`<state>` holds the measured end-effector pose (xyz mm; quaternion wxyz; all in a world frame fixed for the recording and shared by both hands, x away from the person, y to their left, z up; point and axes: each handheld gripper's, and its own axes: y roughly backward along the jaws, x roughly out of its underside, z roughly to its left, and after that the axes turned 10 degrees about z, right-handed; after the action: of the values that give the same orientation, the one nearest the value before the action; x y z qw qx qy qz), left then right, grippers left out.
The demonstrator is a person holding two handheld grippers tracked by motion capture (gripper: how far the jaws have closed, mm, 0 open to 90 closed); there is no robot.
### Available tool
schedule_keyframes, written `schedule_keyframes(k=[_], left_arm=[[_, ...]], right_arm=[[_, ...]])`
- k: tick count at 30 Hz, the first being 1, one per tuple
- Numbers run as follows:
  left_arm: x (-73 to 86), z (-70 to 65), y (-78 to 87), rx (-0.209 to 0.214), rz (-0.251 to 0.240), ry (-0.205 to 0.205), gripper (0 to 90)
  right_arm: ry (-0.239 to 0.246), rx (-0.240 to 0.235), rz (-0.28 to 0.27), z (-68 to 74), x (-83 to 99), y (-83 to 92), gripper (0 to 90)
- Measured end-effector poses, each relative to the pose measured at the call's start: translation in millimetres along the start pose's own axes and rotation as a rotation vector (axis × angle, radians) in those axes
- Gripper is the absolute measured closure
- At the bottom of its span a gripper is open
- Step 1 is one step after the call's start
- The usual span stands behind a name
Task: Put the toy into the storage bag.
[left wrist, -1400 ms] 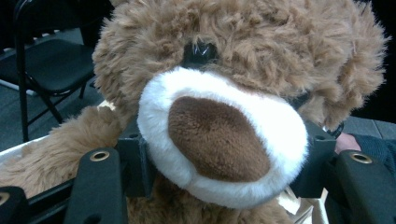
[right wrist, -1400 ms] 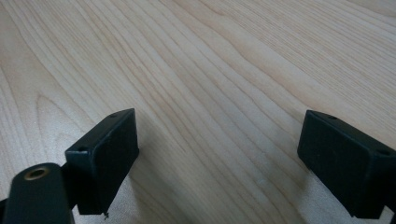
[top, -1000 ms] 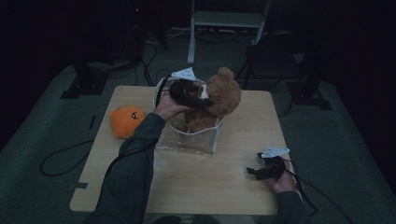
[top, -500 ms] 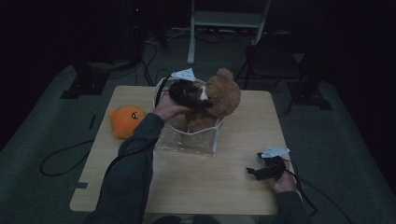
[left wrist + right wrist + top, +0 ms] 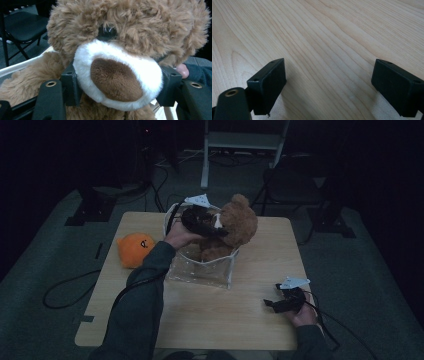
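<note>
A brown teddy bear (image 5: pixel 241 224) sits half inside a clear plastic bag (image 5: pixel 200 271) at the middle of the wooden table (image 5: pixel 225 320). My left gripper (image 5: pixel 216 223) reaches over the bag from the left and is shut on the teddy bear's white muzzle. In the left gripper view the muzzle (image 5: pixel 115 77) bulges between the two black pads (image 5: pixel 71 85), which press into its sides. At the table's front right, my right gripper (image 5: pixel 270 304) rests low over the bare wood. Its jaws (image 5: pixel 328 85) stand wide apart with nothing between them.
An orange round plush (image 5: pixel 134 249) lies on the table's left edge, left of the bag. A dark chair (image 5: pixel 295 185) and a metal stand (image 5: pixel 240 140) are behind the table. Cables trail over the floor at left and right.
</note>
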<state>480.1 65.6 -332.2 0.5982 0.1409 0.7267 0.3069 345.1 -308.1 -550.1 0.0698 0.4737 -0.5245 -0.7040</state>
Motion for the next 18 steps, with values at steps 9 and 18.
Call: schedule_keyframes(k=[9,18], left_arm=[[0.4,1.5,-0.6,-0.007,0.013,0.017,32.2],[0.9,2.1,-1.8,-0.002,0.024,0.034,27.6]], right_arm=[[0.001,0.0,0.0,-0.1,0.0,0.1,11.6],[0.001,0.0,0.0,-0.1,0.0,0.0,11.6]])
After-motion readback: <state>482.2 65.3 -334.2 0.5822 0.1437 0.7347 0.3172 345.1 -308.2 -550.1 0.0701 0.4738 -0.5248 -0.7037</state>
